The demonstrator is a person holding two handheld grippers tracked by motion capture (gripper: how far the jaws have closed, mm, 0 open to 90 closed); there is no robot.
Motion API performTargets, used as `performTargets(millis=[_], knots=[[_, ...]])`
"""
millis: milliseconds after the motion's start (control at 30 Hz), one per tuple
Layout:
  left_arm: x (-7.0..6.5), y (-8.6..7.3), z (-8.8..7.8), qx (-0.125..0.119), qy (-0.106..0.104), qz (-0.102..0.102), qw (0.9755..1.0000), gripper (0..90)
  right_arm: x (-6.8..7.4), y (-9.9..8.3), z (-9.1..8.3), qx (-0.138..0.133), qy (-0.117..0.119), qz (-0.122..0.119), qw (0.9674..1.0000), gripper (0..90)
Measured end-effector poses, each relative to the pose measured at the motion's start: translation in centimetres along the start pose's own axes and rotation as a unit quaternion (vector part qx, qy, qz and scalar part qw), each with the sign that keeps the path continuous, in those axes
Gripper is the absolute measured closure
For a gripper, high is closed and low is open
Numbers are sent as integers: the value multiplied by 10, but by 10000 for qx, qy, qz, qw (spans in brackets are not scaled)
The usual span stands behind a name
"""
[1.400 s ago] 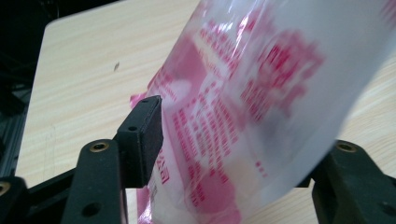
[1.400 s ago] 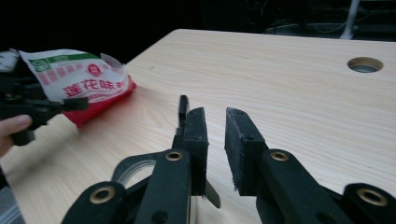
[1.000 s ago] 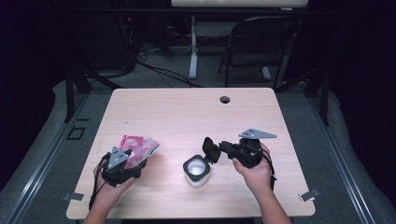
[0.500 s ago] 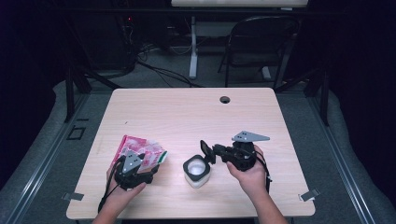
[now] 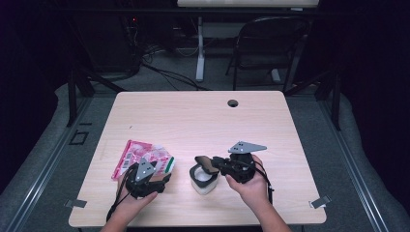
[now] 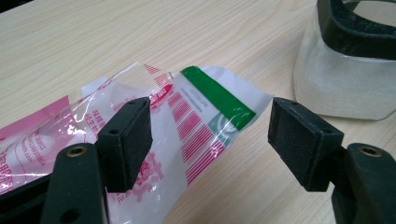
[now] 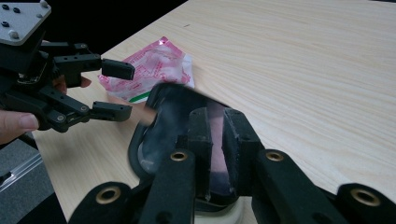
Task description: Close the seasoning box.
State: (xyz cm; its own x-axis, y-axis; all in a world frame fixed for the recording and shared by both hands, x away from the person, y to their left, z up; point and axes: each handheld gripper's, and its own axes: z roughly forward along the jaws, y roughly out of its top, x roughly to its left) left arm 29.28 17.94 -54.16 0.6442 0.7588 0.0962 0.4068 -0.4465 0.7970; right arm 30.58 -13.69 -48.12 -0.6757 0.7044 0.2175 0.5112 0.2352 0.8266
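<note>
High view: left gripper [image 5: 162,170] over near end of pink packet [image 5: 140,155]; right gripper [image 5: 205,164] at white cup [image 5: 203,180], table [image 5: 203,116] near edge
Left gripper view: jaws wide, packet corner [image 6: 205,116] between, untouched
Right gripper view: jaws narrow, clamping dark lid [image 7: 175,116]

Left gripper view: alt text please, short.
Open left tongs straddle the green-striped corner of a pink-printed clear plastic packet lying on a light wood table; a translucent cup with a black rim stands at upper right.
</note>
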Motion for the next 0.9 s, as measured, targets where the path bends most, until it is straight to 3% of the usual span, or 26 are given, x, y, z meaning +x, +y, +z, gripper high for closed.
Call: performTargets(millis=[400,733,900], knots=[[1,6,-7,-130,-66,-130,9998,307,-1,0,-3,-33,16,9,10000,788],[8,15,-17,-303,-77,-206,9993,307,-11,0,-14,-129,-160,136,9997,710],[16,16,-22,-434,74,-322,9985,312,-17,-2,-19,-212,-326,183,9991,663]])
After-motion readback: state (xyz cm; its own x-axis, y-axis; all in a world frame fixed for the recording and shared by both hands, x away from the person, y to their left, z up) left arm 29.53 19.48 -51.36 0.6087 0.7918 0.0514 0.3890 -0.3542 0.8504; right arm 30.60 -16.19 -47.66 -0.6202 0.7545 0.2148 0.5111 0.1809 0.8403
